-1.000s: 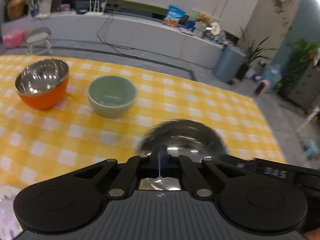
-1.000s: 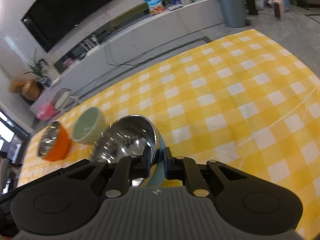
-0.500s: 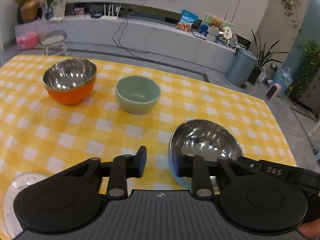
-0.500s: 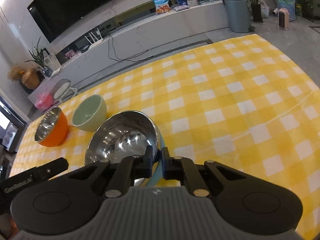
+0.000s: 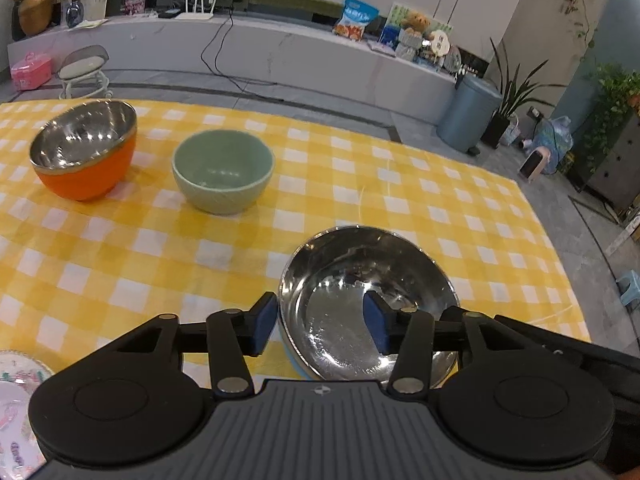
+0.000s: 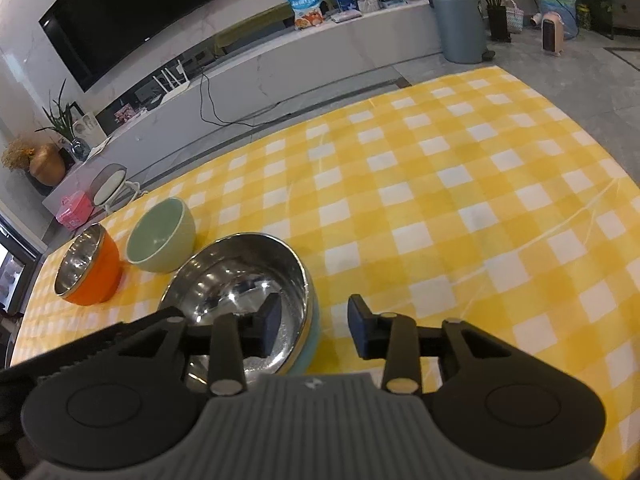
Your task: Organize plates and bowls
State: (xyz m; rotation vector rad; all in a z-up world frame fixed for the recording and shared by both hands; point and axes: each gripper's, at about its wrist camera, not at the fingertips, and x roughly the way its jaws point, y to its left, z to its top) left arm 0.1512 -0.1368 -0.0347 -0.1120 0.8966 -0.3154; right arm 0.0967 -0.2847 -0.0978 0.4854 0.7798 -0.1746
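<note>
Steel bowl with blue exterior [image 5: 368, 308]: set upright on the checked surface [image 5: 160, 240], its rim straddled by the spread fingers of left gripper [image 5: 322, 326] and right gripper [image 6: 312, 330]. Green bowl [image 5: 223, 176] and orange bowl [image 5: 84, 150] are placed beyond.

Grey tiled floor [image 6: 580, 76], long white media console [image 5: 280, 52] (wall-mounted television [image 6: 132, 20] above).

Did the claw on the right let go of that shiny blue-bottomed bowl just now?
Yes. The right gripper was clamped on the steel bowl's rim; now its jaws stand apart, straddling the rim, while the bowl sits on the yellow checked tablecloth.
</note>
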